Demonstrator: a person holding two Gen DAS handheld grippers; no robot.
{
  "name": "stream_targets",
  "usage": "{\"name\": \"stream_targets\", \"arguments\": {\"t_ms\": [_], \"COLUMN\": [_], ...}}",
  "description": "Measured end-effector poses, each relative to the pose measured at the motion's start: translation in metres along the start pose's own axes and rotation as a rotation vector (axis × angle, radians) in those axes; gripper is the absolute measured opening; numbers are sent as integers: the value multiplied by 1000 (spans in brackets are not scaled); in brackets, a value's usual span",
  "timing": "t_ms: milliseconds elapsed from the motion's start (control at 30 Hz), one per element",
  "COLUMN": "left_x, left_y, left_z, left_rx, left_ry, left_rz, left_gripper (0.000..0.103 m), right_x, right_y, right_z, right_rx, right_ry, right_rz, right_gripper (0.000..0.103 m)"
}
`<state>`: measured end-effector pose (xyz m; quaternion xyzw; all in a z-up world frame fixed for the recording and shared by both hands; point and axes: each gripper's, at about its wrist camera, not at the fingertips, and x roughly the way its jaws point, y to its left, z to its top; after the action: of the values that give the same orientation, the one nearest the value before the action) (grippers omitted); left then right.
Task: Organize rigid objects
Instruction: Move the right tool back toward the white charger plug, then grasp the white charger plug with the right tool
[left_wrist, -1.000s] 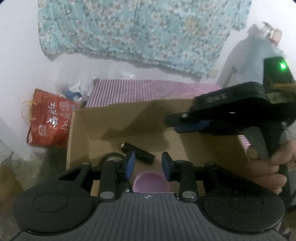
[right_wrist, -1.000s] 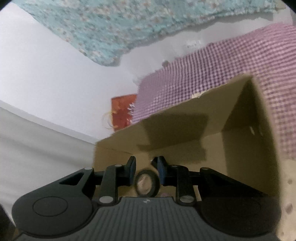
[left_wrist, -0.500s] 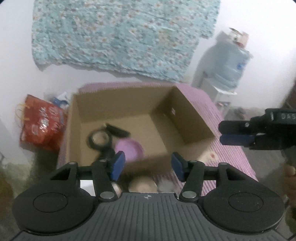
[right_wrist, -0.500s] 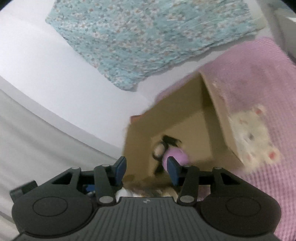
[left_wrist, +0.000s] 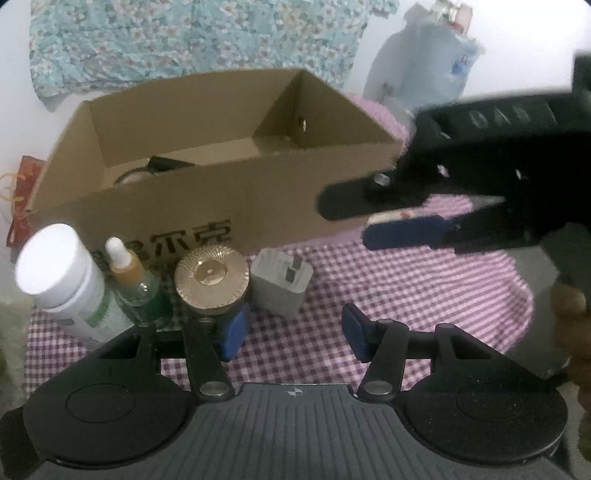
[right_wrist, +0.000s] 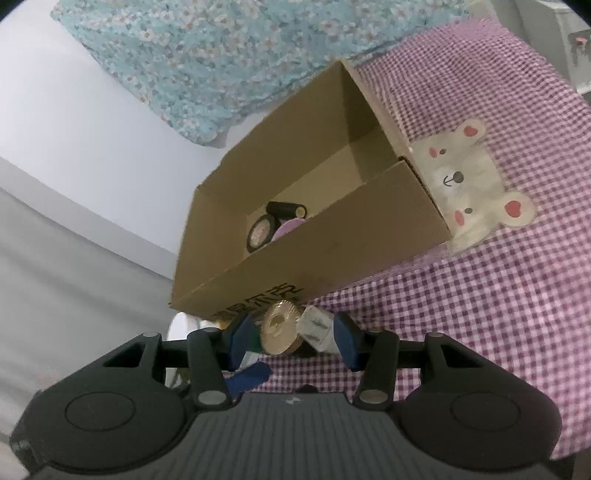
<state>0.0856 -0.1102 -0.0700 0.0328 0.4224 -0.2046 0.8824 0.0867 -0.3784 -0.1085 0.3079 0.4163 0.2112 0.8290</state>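
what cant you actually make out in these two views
- Left wrist view: contents of the cardboard box mostly hidden by its front wall.
- Left wrist view: the right tool is motion-blurred.
- Right wrist view: the white bottle is cut off behind the box and the tool's fingers.
- Box lettering is partly covered in both.

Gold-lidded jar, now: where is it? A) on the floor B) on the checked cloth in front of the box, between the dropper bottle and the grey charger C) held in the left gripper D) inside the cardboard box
B: the gold-lidded jar stands on the checked cloth against the cardboard box front wall, with the dropper bottle on one side and the grey charger on the other; the open left gripper holds nothing.
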Motion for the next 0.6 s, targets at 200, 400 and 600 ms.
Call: {"name": "stream_targets", "arguments": {"t_ms": [200, 400, 600], "left_x": [23, 36, 38], "left_y": [7, 19, 23], "left_z": [0, 1, 4], "left_rx": [-19, -59, -79], "left_ry": [45, 66, 65], "left_rz": [-15, -23, -55], "left_gripper": [47, 42, 39], "right_x": [30, 59, 68], "right_y": [-11, -18, -21], "right_z": [6, 8, 5], "right_rx": [20, 34, 70], "right_ry": [48, 110, 142], "right_rz": [-13, -11, -7], "right_gripper": [48, 43, 26]}}
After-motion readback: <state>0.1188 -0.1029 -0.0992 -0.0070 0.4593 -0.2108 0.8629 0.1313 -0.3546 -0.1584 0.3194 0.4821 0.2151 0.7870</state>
